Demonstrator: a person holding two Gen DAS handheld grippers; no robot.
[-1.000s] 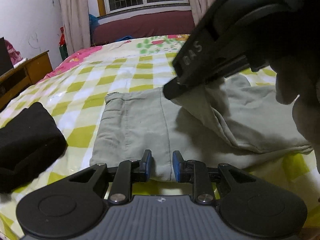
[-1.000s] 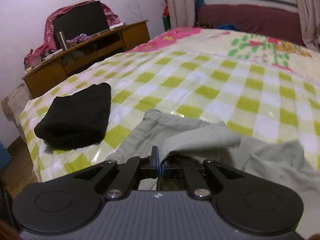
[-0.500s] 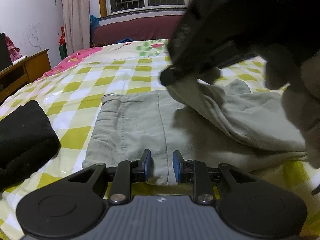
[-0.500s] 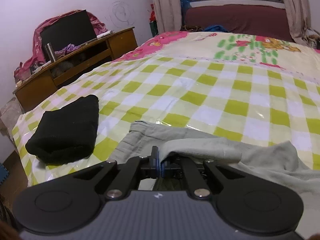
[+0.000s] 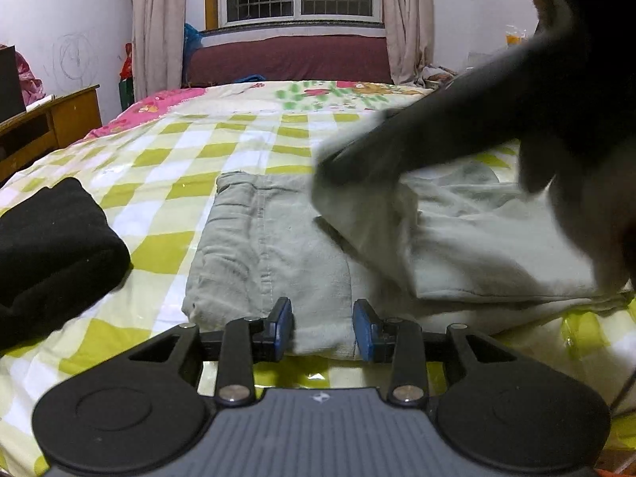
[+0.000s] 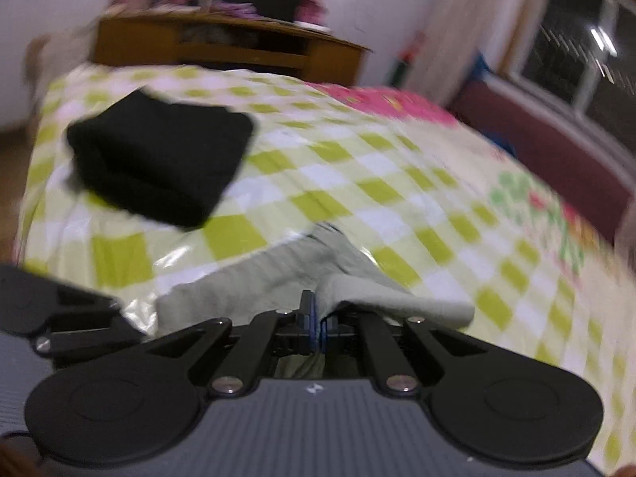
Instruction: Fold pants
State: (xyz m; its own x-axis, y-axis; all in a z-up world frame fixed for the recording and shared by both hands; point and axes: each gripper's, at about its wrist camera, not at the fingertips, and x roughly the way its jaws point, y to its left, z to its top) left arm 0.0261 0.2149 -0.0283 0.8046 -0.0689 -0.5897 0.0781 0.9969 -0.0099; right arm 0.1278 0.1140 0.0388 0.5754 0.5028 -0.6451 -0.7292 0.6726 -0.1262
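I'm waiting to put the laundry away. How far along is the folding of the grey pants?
Partly done. The grey pants already lie flat on the checked bedspread, one end doubled over. In hand: the right tongs are shut on a fabric edge, carrying it across; the left tongs have just been opening, their pads clear of the hem between them. Left: laying the fold down.
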